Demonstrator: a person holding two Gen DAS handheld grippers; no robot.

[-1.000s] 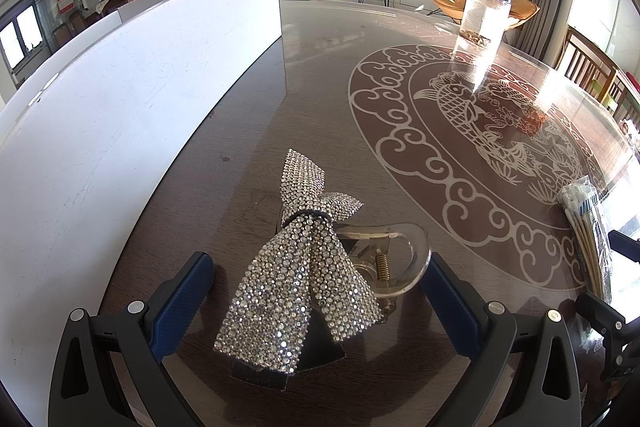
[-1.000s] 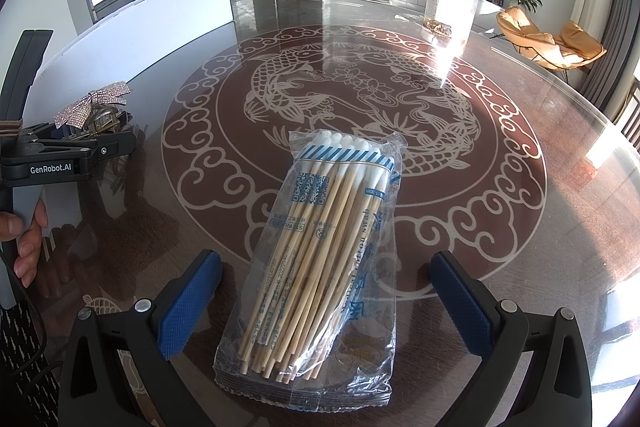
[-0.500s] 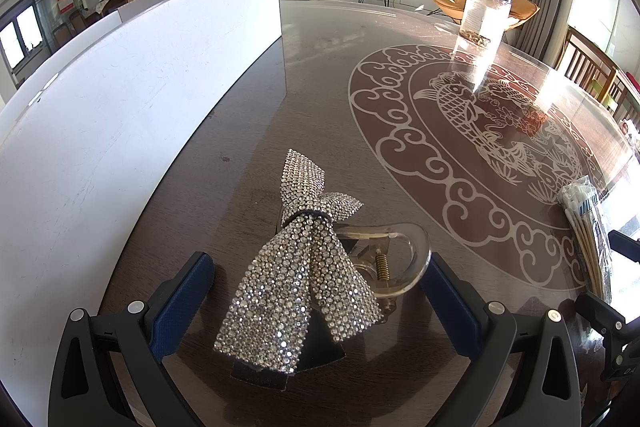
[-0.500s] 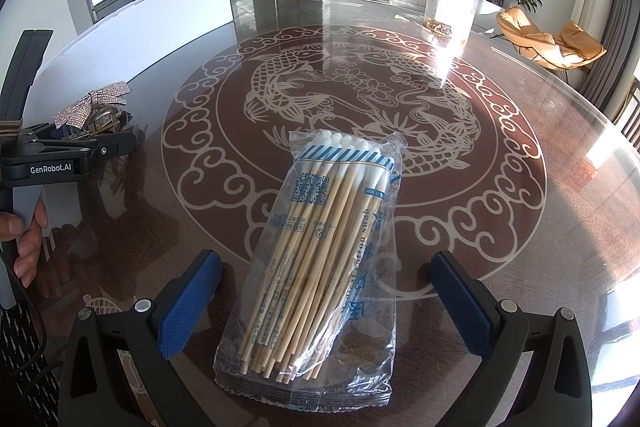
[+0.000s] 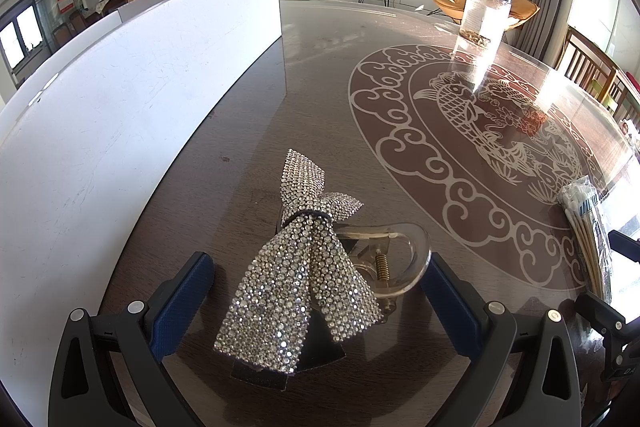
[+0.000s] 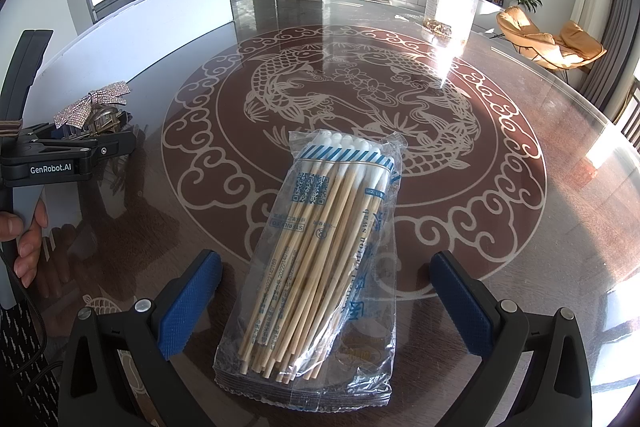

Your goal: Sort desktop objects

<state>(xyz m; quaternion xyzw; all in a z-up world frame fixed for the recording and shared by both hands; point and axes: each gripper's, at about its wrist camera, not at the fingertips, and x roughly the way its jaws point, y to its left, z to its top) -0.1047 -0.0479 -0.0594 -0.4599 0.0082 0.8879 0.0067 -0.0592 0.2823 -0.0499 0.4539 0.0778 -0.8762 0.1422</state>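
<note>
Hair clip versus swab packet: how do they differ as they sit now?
The hair clip is a clear claw with a rhinestone bow, standing up off the table; the swab packet is a flat plastic bag of wooden sticks. The clip lies between the open left tool, the packet between the open right tool. Neither is gripped.

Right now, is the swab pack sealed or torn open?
Looks sealed: the cotton swab pack lies flat on the table, swabs all inside the plastic, no tear visible. Its underside is hidden.
</note>
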